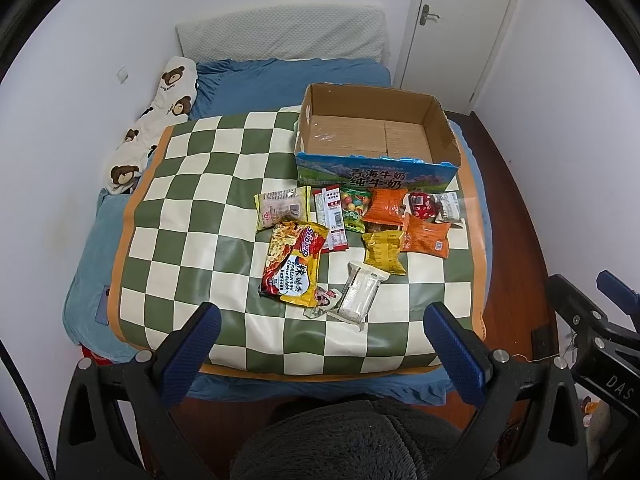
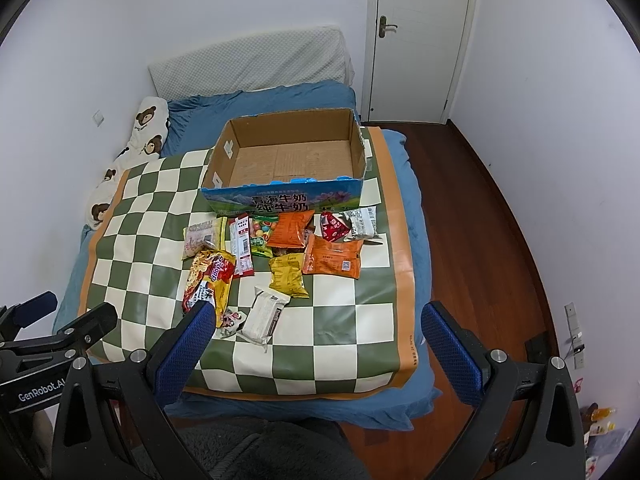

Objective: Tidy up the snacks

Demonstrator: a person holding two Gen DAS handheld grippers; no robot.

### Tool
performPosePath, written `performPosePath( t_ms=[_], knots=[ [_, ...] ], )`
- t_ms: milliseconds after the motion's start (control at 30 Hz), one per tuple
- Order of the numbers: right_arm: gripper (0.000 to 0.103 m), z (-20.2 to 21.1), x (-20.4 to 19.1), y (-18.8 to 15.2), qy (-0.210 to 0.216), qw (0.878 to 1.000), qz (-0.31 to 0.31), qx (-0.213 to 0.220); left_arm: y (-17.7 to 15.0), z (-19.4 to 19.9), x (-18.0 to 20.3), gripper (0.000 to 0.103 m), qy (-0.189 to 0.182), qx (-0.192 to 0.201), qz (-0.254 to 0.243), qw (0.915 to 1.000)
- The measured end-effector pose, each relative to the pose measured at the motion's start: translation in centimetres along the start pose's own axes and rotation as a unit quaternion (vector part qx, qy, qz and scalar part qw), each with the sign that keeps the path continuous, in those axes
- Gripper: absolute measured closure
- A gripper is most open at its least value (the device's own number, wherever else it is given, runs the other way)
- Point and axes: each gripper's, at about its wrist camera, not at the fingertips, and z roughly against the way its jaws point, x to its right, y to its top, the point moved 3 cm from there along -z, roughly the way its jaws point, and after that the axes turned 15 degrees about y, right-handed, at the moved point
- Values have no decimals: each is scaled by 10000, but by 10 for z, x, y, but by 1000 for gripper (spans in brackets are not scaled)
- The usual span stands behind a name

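Several snack packets lie on a green-and-cream checkered mat (image 1: 200, 184) (image 2: 352, 320) on a bed. Among them are a yellow-red noodle packet (image 1: 294, 262) (image 2: 208, 280), a white wrapped bar (image 1: 360, 294) (image 2: 264, 314), a yellow bag (image 1: 384, 252) (image 2: 287, 276) and orange bags (image 1: 426, 234) (image 2: 334, 260). Behind them stands an empty cardboard box (image 1: 376, 166) (image 2: 286, 200) with a blue printed front. My left gripper (image 1: 322, 316) is open and empty, held back above the mat's near edge. My right gripper (image 2: 318, 314) is also open and empty, near the same edge.
The bed has a blue sheet (image 1: 256, 80) (image 2: 264, 100), a bear-print pillow (image 1: 160, 112) (image 2: 132, 140) at the left wall and a white headboard cushion (image 1: 280, 36). Wooden floor (image 2: 480, 220) and a white door (image 2: 420, 36) lie to the right. A grey fuzzy lap (image 1: 352, 440) sits below.
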Motion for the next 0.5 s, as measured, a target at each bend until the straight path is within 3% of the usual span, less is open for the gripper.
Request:
performPosePath(
  t_ms=[300, 500],
  knots=[
    [0, -15, -2, 4, 95, 9997, -184, -100, 7, -15, 1, 0, 139, 51, 99, 9998],
    [0, -105, 14, -3, 365, 9943, -739, -677, 19, -94, -19, 0, 651, -242, 298, 9971]
  ],
)
